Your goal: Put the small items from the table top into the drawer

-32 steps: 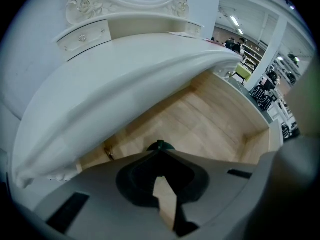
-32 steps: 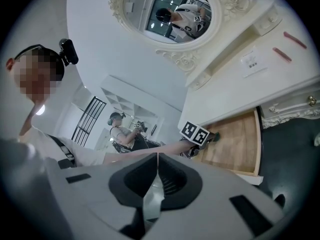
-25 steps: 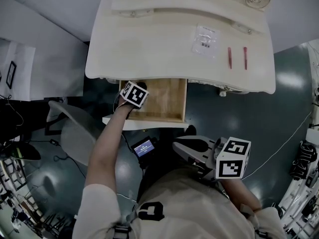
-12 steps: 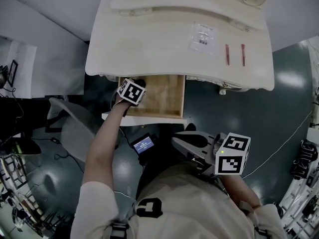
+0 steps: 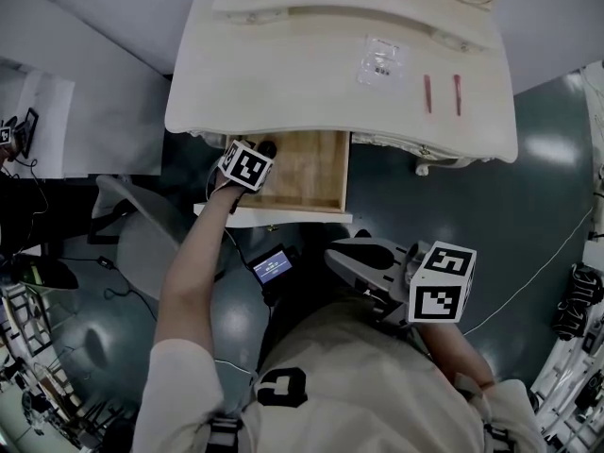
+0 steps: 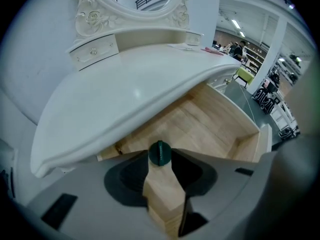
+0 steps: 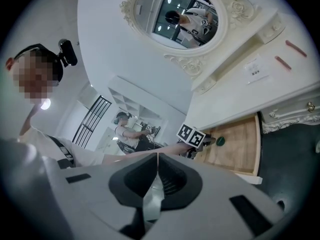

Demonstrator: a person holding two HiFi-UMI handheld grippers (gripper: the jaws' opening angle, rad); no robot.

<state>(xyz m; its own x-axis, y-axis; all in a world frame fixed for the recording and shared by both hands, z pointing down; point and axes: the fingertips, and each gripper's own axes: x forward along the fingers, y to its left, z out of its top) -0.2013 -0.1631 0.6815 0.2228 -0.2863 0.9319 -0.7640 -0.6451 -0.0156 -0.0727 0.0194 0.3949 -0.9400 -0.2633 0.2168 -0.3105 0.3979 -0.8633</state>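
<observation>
We held the left tool [image 5: 264, 149] pointed steeply down over the open drawer [image 5: 321, 173], at the drawer's 10 o'clock corner in the head view, close under the front edge of the white tabletop [image 5: 283, 74]. Its jaws had just been opening and stood spread. A small dark green round item [image 6: 160, 153] showed between their tips in the left gripper view. It lay on the drawer's bare wooden floor, and the pads did not press on it. In the right gripper view the same green item sat inside the drawer at 3 o'clock of the left tool's marker cube, just beside it.

Our right tool [image 7: 156, 159] hung near our body, well apart from the drawer and at its 5 o'clock in the head view. Its jaws were pressed together with nothing between them.

On the tabletop a clear plastic packet [image 5: 380, 61] with a small label lay at 1 o'clock from the drawer. Two thin red sticks [image 5: 427, 93] lay side by side at 3 o'clock of the packet, near it but not touching it, both running towards 12 o'clock. An oval mirror [image 7: 185, 19] in an ornate white frame stood at the back of the tabletop.
</observation>
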